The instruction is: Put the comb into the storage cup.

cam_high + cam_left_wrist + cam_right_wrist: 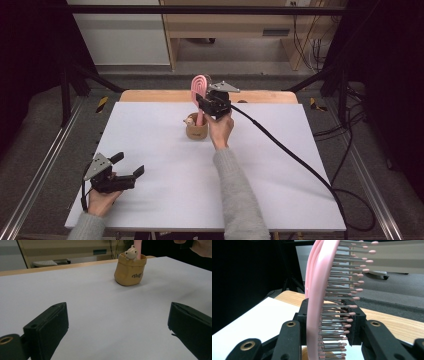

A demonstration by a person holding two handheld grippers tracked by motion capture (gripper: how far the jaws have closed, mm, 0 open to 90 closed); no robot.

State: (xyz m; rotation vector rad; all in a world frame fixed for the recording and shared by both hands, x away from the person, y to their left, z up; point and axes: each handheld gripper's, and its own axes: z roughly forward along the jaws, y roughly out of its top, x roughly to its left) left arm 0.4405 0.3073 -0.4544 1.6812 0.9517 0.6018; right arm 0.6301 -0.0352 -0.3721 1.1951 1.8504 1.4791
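The brush [200, 86] — pink, with metal pins tipped in pink — stands upright with its handle down in the pot [196, 131], near the far middle of the table. The pot is a small tan sack-shaped holder with dark lettering on its side and a little pale bear figure [130, 253] perched at its rim.

At the near left corner the left gripper [131, 166] rests low over the sheet in the left hand [102, 199], jaws spread wide with nothing between them and pointing toward the pot, well apart from it. To the right of the pot, the right gripper [201, 101] is clamped on the brush's head; in the right gripper view the jaws press it from both sides, back and pins. The right hand [220, 128], in a grey sleeve [239, 195], holds it just above the pot.

The table [165, 170] is covered by a white sheet, with a strip of bare wood [150, 96] along the far edge — beyond it grey carpet [45, 115], a pale wooden bench [235, 27], and black cables [320, 50] at right.
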